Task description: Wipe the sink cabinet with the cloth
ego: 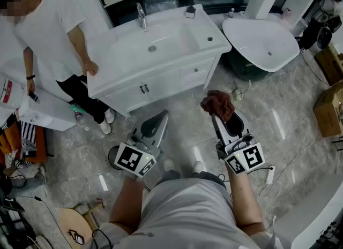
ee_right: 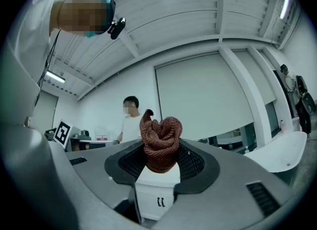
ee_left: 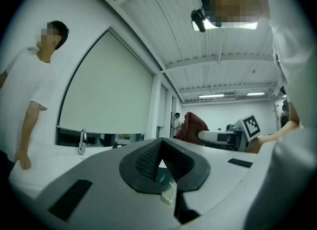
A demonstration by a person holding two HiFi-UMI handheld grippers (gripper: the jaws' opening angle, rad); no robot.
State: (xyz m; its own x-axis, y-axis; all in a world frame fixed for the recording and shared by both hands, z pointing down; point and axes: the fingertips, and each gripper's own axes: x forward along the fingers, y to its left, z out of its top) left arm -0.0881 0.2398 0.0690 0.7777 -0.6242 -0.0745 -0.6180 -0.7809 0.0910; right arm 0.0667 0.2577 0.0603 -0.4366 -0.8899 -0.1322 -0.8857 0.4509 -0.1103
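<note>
- Head view is showing the right gripper (ego: 216, 116) hovering over the grey marble floor (ego: 187, 141), on the near side of the white sink cabinet (ego: 161, 82) and not touching it.
- Its fingers (ee_right: 190, 162) are clamping a bunched reddish-brown cloth (ego: 218, 103), which is bulging out above and beyond the fingertips. The cloth is hanging in the air, apart from the cabinet.
- In the right gripper view, the cabinet's door handles are showing below the cloth, in the gap between the fingers.
- To the left, the left gripper (ego: 161, 116) is pointing toward the cabinet doors from the near side. Its fingers (ee_left: 146, 160) are meeting at the tips, with nothing between them.
- On the cabinet top, a rectangular basin (ego: 155, 44) is sitting, with a chrome faucet (ego: 141, 15) rising at its far edge.
- A person in a white T-shirt (ego: 48, 34) is standing at the cabinet's left end, resting one hand (ego: 90, 68) on the corner of its top.
- Right of the cabinet, a white bathtub (ego: 262, 42) is standing on the floor.
- At the right edge, cardboard boxes (ego: 329, 108) are sitting on the floor, well apart from both grippers.
</note>
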